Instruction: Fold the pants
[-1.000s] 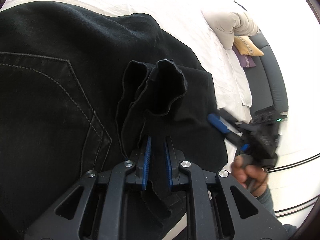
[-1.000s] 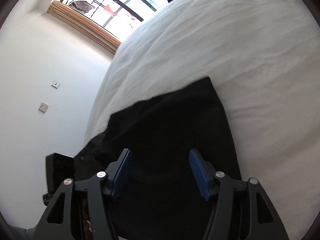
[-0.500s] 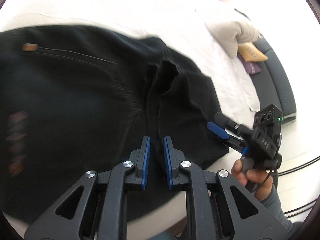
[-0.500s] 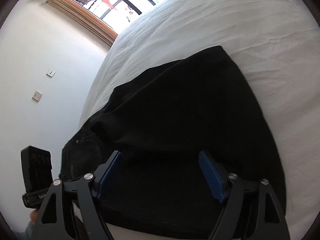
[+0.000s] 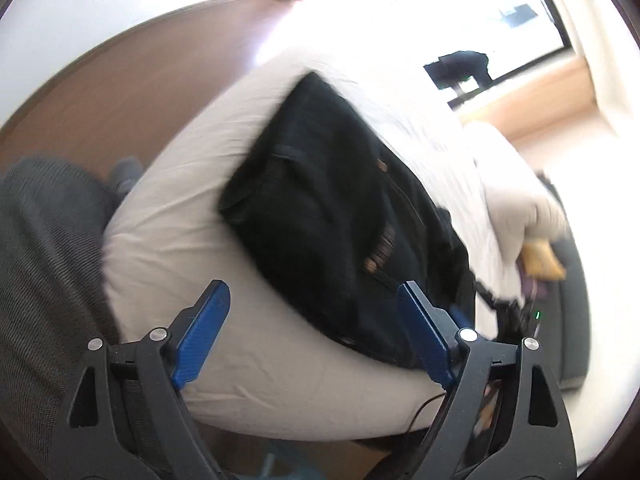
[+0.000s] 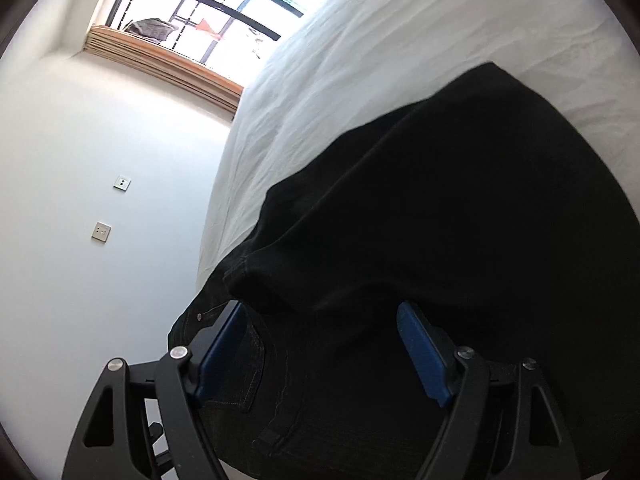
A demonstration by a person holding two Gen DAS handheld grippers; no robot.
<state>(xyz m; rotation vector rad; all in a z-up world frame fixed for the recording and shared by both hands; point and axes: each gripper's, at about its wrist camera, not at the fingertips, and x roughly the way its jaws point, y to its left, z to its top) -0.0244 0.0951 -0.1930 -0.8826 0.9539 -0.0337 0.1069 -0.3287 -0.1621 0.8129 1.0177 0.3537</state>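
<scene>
The black pants (image 5: 340, 216) lie folded into a compact stack on the white bed (image 5: 240, 360), near its corner. My left gripper (image 5: 312, 324) is open and empty, pulled back off the bed's edge, with the stack ahead of it. My right gripper (image 6: 320, 344) is open and empty, low over the near end of the pants (image 6: 460, 240), its blue pads (image 6: 420, 352) on either side of the fabric without pinching it. A folded-over layer lies on top, with a pocket and seams showing below it. The right gripper's body shows dimly in the left wrist view (image 5: 516, 316).
A grey mesh chair (image 5: 44, 272) stands to the left of the bed corner. Brown floor (image 5: 132, 92) lies beyond the bed. A pale pillow (image 5: 532, 208) and a yellow cushion (image 5: 540, 260) sit at the right. A white wall (image 6: 100, 200) and window (image 6: 224, 0) are behind.
My left gripper has let go of the pant leg, opened wide and pulled back off the bed. My right gripper has stayed open over the pants, shifting slightly.
</scene>
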